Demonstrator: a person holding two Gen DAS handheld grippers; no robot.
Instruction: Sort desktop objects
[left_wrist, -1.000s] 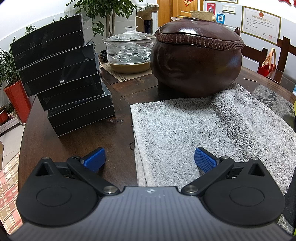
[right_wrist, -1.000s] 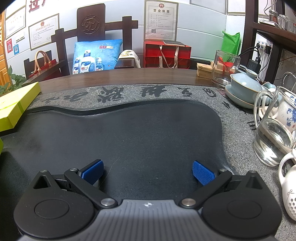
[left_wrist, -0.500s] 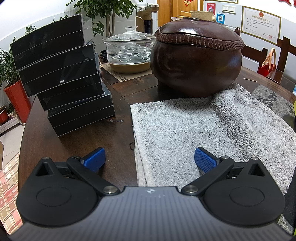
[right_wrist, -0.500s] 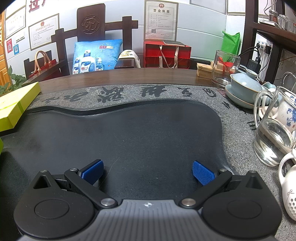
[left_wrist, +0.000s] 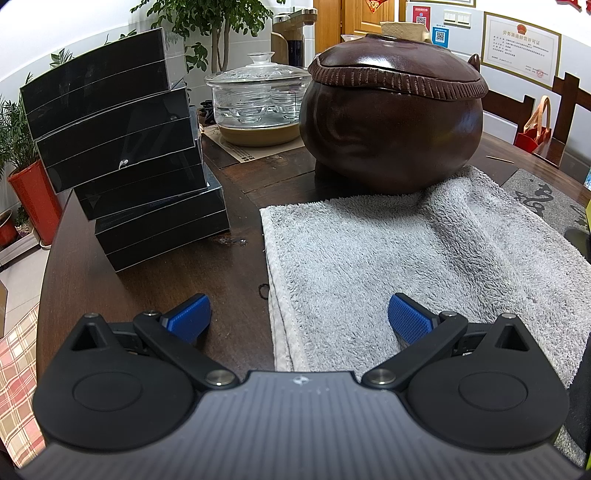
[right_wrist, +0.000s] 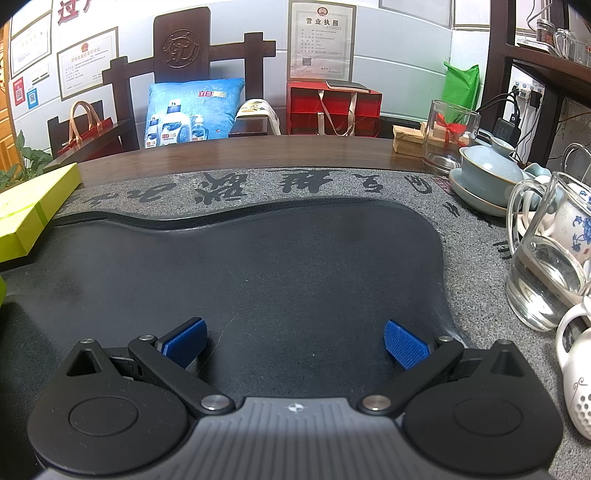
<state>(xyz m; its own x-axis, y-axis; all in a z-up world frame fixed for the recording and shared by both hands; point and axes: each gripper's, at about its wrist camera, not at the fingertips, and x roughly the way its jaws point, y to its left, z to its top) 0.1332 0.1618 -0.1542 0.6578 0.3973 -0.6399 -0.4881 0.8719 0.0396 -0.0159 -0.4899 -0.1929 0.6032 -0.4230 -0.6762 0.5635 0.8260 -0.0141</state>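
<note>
My left gripper is open and holds nothing; it hovers over the left edge of a grey towel spread on the dark wooden table. Beyond the towel stands a big brown lidded pot. A leaning stack of black boxes sits at the left. My right gripper is open too, empty, above the dark hollow of a stone tea tray. A glass pitcher with water stands at that tray's right side.
A glass lidded bowl stands behind the boxes. Yellow-green boxes lie at the tea tray's left. A celadon lidded cup, a tall glass and a white teapot crowd the right. A carved chair stands behind the table.
</note>
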